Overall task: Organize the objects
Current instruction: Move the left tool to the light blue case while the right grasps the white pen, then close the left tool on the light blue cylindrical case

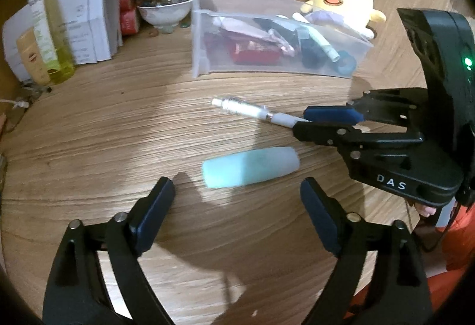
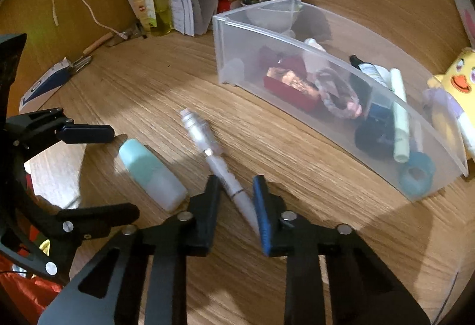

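Straddling the white pen [image 2: 221, 167], the right gripper [image 2: 237, 185] has jaws part-open; left gripper [image 1: 237, 194] jaws gape beside the pen.

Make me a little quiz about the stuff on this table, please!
1. True or false: the white pen lies inside the clear bin.
2. Which gripper has its fingers on either side of the pen? A. left gripper B. right gripper
3. Fill in: the fallen bottle near the left gripper is pale ____.

Key:
1. False. It lies on the wooden table, in front of the bin.
2. B. The jaws look narrow but not closed on it; the left gripper is wide open.
3. Blue-green.
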### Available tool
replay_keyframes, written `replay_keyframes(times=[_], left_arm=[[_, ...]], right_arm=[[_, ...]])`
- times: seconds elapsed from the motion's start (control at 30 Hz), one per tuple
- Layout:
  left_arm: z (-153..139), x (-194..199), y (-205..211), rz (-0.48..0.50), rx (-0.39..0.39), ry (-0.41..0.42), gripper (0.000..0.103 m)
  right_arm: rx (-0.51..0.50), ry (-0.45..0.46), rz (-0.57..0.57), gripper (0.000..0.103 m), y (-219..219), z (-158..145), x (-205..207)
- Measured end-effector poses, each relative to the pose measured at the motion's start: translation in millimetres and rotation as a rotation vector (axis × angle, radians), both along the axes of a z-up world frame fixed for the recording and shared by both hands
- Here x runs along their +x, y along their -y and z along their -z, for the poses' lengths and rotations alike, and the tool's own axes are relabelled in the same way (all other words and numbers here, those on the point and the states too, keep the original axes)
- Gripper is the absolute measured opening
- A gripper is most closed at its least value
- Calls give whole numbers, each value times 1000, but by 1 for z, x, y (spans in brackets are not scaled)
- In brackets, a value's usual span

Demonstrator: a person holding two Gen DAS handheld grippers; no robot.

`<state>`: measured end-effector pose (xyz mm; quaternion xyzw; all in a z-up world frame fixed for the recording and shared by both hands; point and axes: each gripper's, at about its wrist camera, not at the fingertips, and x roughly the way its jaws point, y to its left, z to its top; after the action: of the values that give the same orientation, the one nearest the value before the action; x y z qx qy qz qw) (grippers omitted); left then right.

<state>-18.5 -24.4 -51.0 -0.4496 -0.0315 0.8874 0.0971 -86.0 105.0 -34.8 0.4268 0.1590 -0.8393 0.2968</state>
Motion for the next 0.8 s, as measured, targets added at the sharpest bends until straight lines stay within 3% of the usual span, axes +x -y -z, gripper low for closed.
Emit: replay_keyframes(times=[0.33,0.5,0.57,0.8], left_arm=[[3,-14,-22,-2,-58,-13,94],[3,-16,-25,-16,-85,-35,83],[3,-15,-28,-11,-113,-42,73],[3,-14,-26,-23,-98,-52,73]], right_arm=[[-8,31,71,10,-43,-2,20],[-8,43,68,11,-37,-3,15],[-10,39,72,12,-32,-3,10],[-26,19,79,11,-19,-1,0]])
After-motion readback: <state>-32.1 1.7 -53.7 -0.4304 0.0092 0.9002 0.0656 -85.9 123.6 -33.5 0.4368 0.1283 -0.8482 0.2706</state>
